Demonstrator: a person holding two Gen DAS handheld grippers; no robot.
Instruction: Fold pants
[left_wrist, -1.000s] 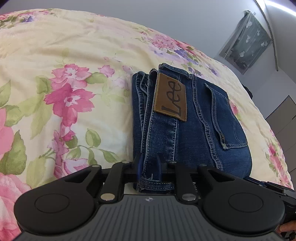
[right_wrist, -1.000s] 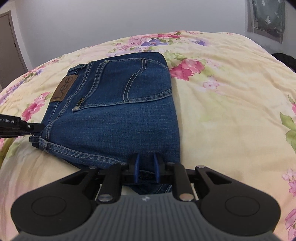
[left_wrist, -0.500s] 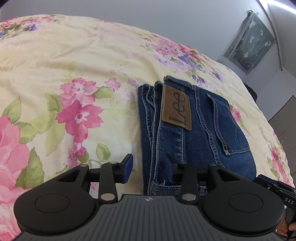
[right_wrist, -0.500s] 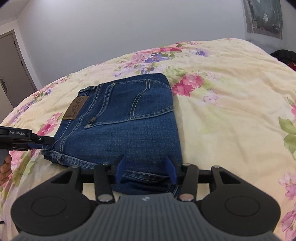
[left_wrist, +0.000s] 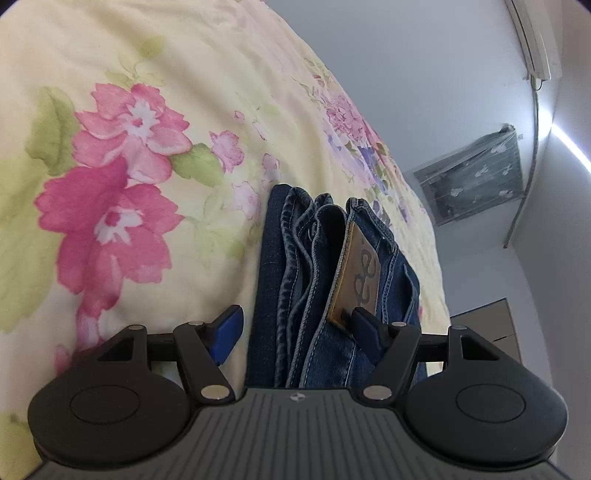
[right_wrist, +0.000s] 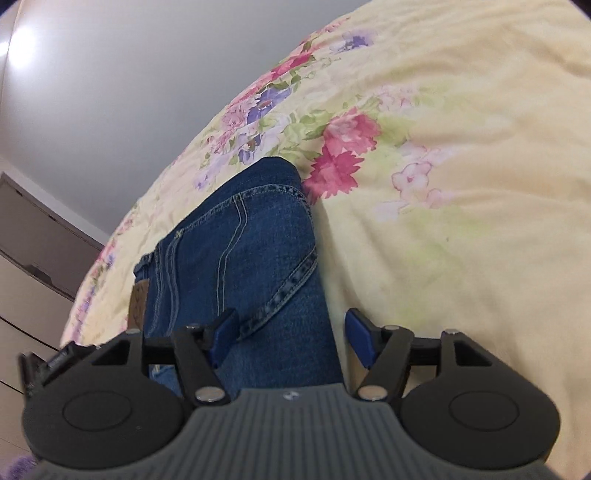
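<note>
Both grippers, left (left_wrist: 297, 330) and right (right_wrist: 291, 338), spread wide, holding nothing. Folded jeans (left_wrist: 314, 288) lie on the floral bedspread (left_wrist: 110, 147), stacked edges between the left fingers, leather patch (left_wrist: 360, 277) facing up. Wall (left_wrist: 424, 74) and hanging cloth (left_wrist: 472, 184) beyond the bed.

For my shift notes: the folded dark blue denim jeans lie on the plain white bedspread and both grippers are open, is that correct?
Not quite: the bedspread is pale yellow with pink flowers, not plain white, as both wrist views show. The rest holds: the folded dark blue denim jeans lie on it, and the left gripper and right gripper are both open.
</note>
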